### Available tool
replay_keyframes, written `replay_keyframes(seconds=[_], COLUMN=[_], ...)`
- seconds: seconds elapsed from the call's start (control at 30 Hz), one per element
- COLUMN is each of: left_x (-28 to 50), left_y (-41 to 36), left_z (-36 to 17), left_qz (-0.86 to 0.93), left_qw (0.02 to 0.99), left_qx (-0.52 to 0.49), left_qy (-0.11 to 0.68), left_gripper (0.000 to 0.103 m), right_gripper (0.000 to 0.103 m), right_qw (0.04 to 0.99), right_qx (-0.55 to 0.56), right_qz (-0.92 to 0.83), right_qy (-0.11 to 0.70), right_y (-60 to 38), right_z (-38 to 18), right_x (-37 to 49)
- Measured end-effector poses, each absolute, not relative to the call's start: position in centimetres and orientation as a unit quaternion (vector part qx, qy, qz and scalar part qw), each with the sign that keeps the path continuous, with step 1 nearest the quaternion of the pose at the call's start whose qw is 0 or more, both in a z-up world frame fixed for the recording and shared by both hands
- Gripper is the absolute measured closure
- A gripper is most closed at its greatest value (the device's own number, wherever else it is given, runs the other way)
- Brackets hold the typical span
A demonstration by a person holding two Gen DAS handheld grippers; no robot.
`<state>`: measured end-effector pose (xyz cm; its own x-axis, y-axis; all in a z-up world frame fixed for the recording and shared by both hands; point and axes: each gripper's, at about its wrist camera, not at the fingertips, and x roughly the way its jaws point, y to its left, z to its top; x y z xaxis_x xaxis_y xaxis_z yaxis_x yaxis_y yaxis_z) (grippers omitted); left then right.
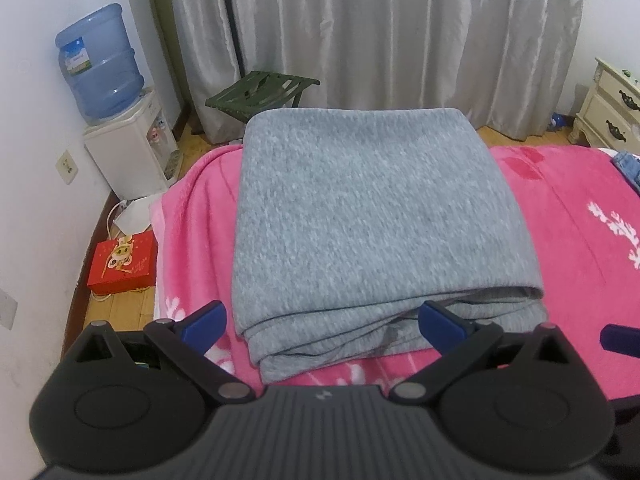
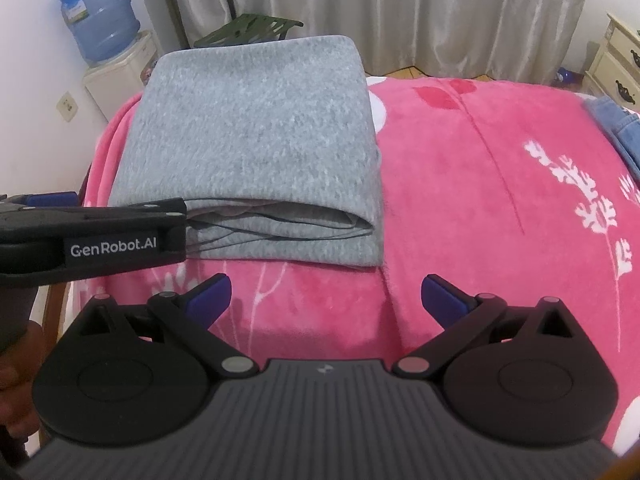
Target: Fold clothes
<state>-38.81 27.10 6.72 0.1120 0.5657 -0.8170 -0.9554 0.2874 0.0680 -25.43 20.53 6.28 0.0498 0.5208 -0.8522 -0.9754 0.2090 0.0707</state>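
A grey knit garment [image 1: 368, 216] lies folded into a thick rectangle on the pink bed cover [image 1: 580, 216]. Its stacked layers face me along the near edge. My left gripper [image 1: 324, 324] is open just in front of that near edge, nothing between its blue fingertips [image 1: 208, 320]. In the right wrist view the same grey garment [image 2: 256, 136] sits at upper left, and my right gripper [image 2: 326, 300] hangs open over bare pink cover [image 2: 480, 200], to the right of the fold. The left gripper's black body [image 2: 100, 236] crosses in from the left beside the garment's near edge.
A water dispenser [image 1: 120, 136] with a blue bottle stands at the left wall, a red box [image 1: 122, 266] on the floor beside the bed. A green folding stool [image 1: 260, 92] and grey curtains are behind. Blue denim [image 2: 616, 128] lies at the bed's right edge, near a cream nightstand [image 1: 612, 108].
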Motion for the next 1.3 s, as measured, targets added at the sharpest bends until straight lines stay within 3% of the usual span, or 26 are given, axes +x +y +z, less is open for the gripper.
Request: replay_keyframes(seconds=[0.63, 0.87, 1.03, 1.13, 1.17, 1.2, 1.3], left_x=[-38.9, -42.4, -44.7, -46.1, -46.7, -47.3, -48.6], left_y=[26.9, 28.3, 31.3, 32.6, 32.8, 32.8, 31.8], left_z=[6.8, 6.3, 5.3, 4.8, 4.7, 4.6, 4.6], left_qz=[0.537, 0.551, 0.567, 0.538, 0.530, 0.524, 0.499], left_qw=[0.707, 0.716, 0.698, 0.707, 0.710, 0.715, 0.739], left_qx=[-0.241, -0.223, -0.234, -0.270, -0.280, -0.287, -0.285], left_qy=[0.392, 0.366, 0.370, 0.372, 0.369, 0.363, 0.351], left_gripper=[0.000, 0.000, 0.000, 0.001, 0.001, 0.001, 0.001], right_gripper=[0.001, 0.001, 0.003, 0.012, 0.021, 0.028, 0.036], right_qw=[0.667, 0.710, 0.695, 0.660, 0.649, 0.644, 0.628], right_qx=[-0.291, -0.263, -0.140, -0.088, -0.079, -0.091, -0.148], right_qz=[0.562, 0.544, 0.541, 0.560, 0.567, 0.578, 0.624], right_qy=[0.393, 0.361, 0.451, 0.494, 0.502, 0.492, 0.441], right_y=[20.6, 19.1, 18.8, 20.2, 20.8, 21.3, 21.9], right_z=[6.5, 6.6, 6.1, 5.6, 5.5, 5.7, 5.9], right_x=[-25.8, -22.6, -15.4, -13.2, -12.8, -13.4, -16.2])
